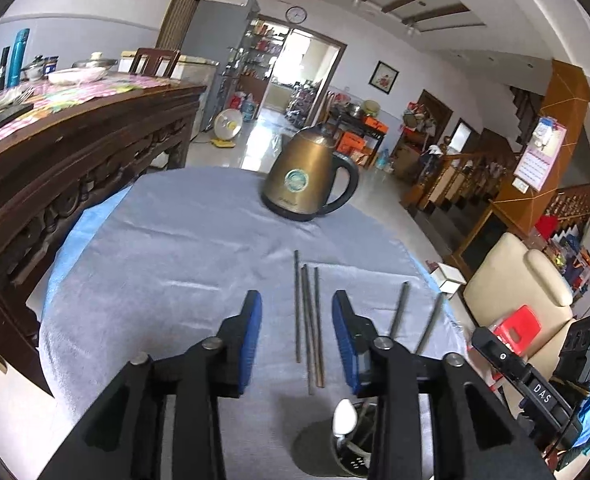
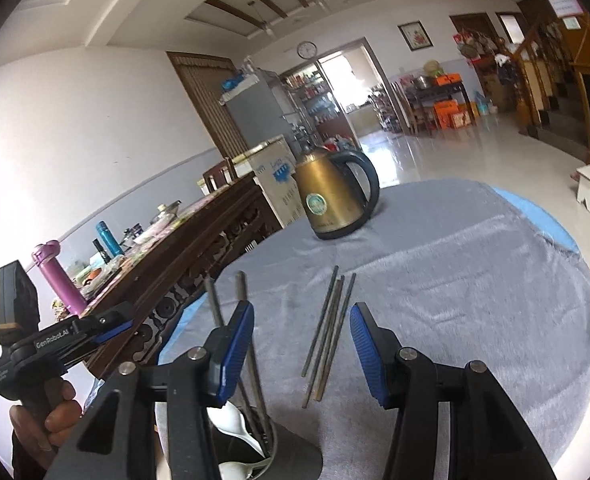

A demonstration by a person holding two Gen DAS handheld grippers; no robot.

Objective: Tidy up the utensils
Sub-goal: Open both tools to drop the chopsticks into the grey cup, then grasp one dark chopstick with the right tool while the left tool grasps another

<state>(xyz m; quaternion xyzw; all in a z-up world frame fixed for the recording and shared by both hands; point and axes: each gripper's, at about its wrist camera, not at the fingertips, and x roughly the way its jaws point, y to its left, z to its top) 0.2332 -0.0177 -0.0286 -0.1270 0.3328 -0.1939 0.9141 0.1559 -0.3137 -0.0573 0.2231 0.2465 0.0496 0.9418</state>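
So both grippers are hovering over the round table with the grey cloth (image 1: 183,240), and neither has anything in it. The left gripper (image 1: 297,322) has its blue pads spread wide, and in its own view three loose chopsticks (image 1: 307,320) lie flat on the cloth right in the gap between the fingers, low centre of the frame, side by side and roughly parallel, tips pointing up toward the kettle. The jaws aren't touching them as far as I can tell.

The right gripper (image 2: 301,340) is also gaping wide. In its view the same three chopsticks (image 2: 327,332) sit just inside the right finger, centre of frame, fanned a tiny bit.

The utensil holder (image 2: 255,452) is at the bottom of the right wrist view, just left of centre, mostly hidden behind the left finger. It's dark, has a white spoon (image 2: 231,420) in it, and two more chopsticks (image 2: 231,320) stand up out of it, leaning toward the upper left. In the left wrist view the holder (image 1: 349,454) shows at the bottom, right of centre, with those two sticks poking up at the right.

A gold kettle (image 1: 307,176) with a black handle sits at the far edge of the table, well apart from the chopsticks. A carved wooden sideboard (image 1: 75,152) runs along the left.
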